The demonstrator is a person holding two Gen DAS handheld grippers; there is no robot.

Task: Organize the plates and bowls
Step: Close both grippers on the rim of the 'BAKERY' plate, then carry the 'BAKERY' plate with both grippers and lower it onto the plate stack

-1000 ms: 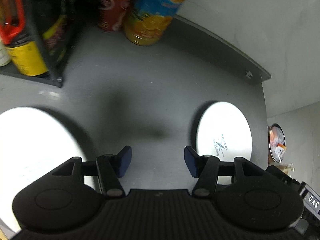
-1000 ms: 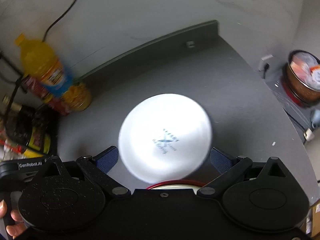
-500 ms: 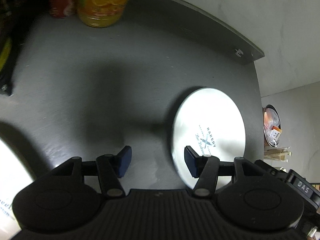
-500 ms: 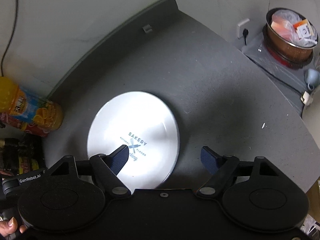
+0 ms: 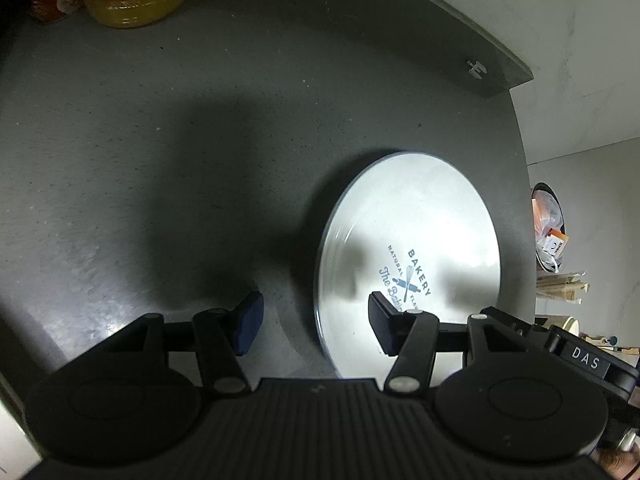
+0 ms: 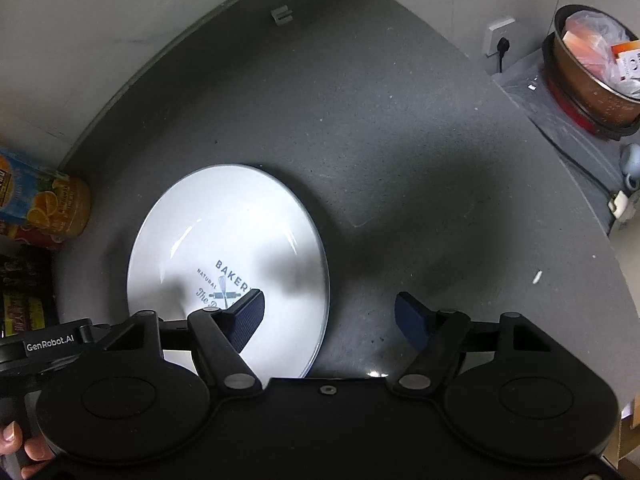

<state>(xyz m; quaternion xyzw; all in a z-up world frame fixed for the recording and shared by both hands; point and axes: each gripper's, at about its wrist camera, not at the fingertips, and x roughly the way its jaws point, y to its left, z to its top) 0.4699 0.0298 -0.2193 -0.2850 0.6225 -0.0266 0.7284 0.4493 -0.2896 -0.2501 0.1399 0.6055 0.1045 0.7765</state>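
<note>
Right wrist view shows both grippers' jaws apart and empty, the plate (image 6: 228,240) flat beneath the left jaw, so a shallow pinch could skid it along the surface (image 6: 400,160).

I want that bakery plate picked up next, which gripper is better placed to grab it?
Likely either: both grippers, left and right, are open and straddle opposite edges of the plate.

Dark grey counter (image 6: 400,128) (speckled), pale wall (image 6: 120,12).
</note>
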